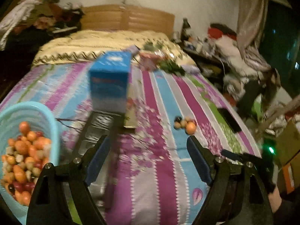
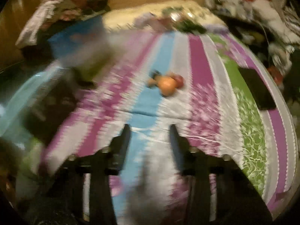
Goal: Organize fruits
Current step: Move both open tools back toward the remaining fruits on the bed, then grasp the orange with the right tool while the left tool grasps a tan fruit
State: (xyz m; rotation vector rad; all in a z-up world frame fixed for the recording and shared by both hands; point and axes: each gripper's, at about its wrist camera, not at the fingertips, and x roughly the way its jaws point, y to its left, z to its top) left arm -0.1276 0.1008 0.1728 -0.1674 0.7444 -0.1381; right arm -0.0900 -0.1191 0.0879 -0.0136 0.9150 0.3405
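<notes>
At the far left of the left wrist view, a light blue plastic basket (image 1: 49, 123) sits on the bed's striped sheet (image 1: 165, 168), heaped with small fruits (image 1: 22, 155) in orange, red and pale tones. Just right of it lies a clear compartmented tray (image 1: 97, 129), and behind the tray a blue carton (image 1: 109, 83) stands upright. The left tool (image 1: 148, 140) hangs over the sheet with its blue-padded fingers spread wide and nothing between them. Ahead and to the right of it, a small loose cluster of fruits (image 1: 185, 124) lies on the sheet, well apart from the basket; an orange one (image 1: 190, 127) is the nearest. A black phone (image 1: 229, 120) lies flat near the bed's right edge.

The right wrist view is heavily blurred. The right tool (image 2: 150, 129) is parted and empty above the sheet, its tips aimed toward the same cluster, where an orange fruit (image 2: 167, 85) touches a red one (image 2: 179, 79). The phone (image 2: 259, 91) lies to the right.
</notes>
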